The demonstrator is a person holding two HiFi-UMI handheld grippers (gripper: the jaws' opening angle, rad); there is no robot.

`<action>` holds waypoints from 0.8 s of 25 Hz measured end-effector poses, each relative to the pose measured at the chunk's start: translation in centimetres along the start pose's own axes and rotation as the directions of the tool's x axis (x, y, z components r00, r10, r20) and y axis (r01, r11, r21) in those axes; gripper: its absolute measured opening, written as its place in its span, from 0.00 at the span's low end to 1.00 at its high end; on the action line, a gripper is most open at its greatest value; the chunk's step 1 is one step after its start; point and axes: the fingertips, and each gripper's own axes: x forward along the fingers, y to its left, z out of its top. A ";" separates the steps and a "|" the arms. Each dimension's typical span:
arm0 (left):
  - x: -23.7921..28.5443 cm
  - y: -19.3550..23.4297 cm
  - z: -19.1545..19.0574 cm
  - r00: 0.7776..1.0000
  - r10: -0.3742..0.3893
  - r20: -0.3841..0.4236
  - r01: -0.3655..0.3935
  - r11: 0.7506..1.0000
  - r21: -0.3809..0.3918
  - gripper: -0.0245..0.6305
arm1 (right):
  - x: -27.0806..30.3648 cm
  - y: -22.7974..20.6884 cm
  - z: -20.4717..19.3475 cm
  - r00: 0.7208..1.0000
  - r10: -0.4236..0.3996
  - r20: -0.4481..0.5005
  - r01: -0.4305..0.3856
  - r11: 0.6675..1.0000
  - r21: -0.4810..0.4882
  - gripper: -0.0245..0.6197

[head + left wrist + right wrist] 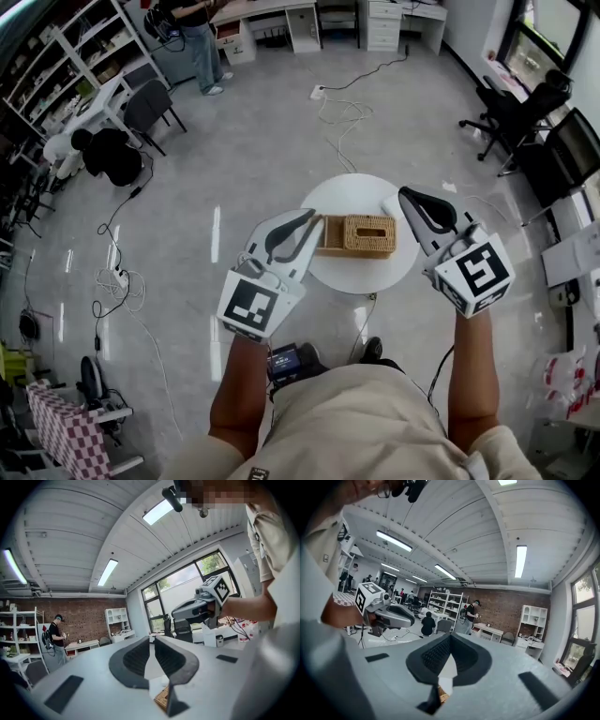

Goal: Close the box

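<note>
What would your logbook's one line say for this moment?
left gripper: shut, empty, left of woven rattan box | right gripper: shut, empty, right of it | box: on round white table, not gripped

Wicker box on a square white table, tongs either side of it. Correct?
No: the white table is round, not square; the head view shows it. The wicker box sits on it, left tongs and right tongs either side.

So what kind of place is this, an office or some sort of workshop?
Probably an open-plan office used as a lab: white shelving and desks along the walls, black office chairs, and power cables trailing across the glossy floor.
</note>
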 end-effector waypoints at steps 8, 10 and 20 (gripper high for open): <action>-2.6 -0.6 5.2 0.996 -0.028 0.088 0.021 0.997 0.079 0.09 | -1.4 1.8 4.2 1.000 -0.001 -0.020 0.000 0.999 -0.052 0.02; -2.9 -0.8 5.8 0.994 -0.036 0.099 0.027 0.995 0.095 0.09 | -1.7 2.0 4.8 1.000 -0.005 -0.015 0.004 0.998 -0.057 0.02; -4.4 -1.4 7.2 0.992 -0.056 0.117 0.041 0.991 0.125 0.09 | -2.7 3.2 6.6 1.000 -0.010 -0.014 0.009 0.997 -0.071 0.02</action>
